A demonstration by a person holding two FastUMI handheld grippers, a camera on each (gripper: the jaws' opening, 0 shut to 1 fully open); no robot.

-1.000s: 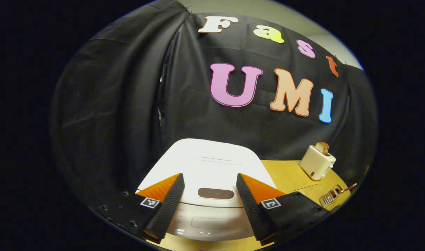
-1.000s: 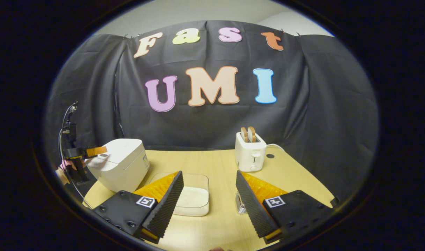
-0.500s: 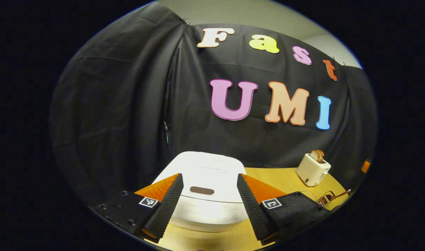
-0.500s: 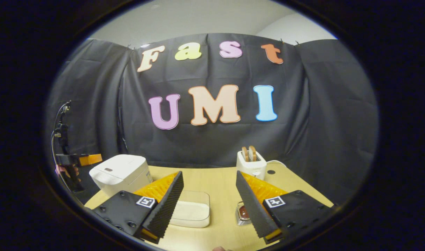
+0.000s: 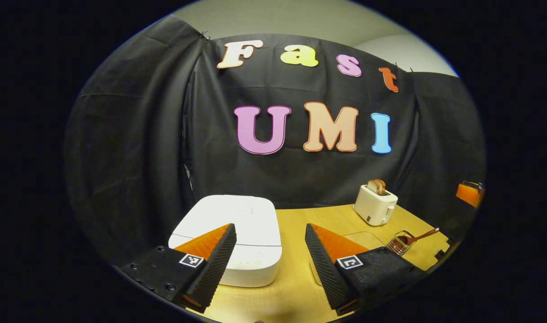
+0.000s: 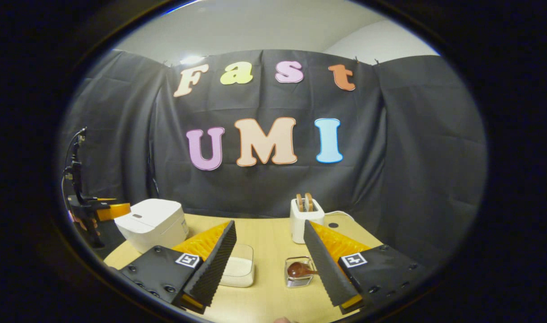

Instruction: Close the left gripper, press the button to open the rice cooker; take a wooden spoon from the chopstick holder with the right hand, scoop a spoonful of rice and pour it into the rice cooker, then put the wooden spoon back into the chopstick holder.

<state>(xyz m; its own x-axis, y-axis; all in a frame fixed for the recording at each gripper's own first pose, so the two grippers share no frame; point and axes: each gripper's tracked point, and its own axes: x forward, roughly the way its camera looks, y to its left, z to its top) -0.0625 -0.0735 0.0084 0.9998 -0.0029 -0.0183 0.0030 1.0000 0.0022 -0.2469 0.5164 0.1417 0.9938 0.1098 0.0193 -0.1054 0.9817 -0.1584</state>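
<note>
The white rice cooker (image 5: pixel 237 215) (image 6: pixel 152 222) stands at the table's left with its lid down. My left gripper (image 5: pixel 269 264) hovers in front of it, open, jaws wide apart with nothing between them; in the right gripper view it (image 6: pixel 100 211) hangs just left of the cooker, a hand behind it. A wire chopstick holder (image 6: pixel 299 274) (image 5: pixel 400 246) holds the wooden spoon (image 6: pixel 299 269) (image 5: pixel 420 235). My right gripper (image 6: pixel 269 264) is open, short of the holder, touching nothing. A clear box of rice (image 6: pixel 240 268) lies between cooker and holder.
A white toaster (image 6: pixel 305 216) (image 5: pixel 375 205) with two bread slices stands at the back of the wooden table (image 6: pixel 269 233), a cord hole beside it. Black cloth walls the booth behind and at both sides. Bare tabletop lies in front of the holder and box.
My left gripper has drawn back from the cooker's lid and swung right; the cooker now sits lower left. The right gripper backed off, bringing the holder and spoon into sight between its fingers.
</note>
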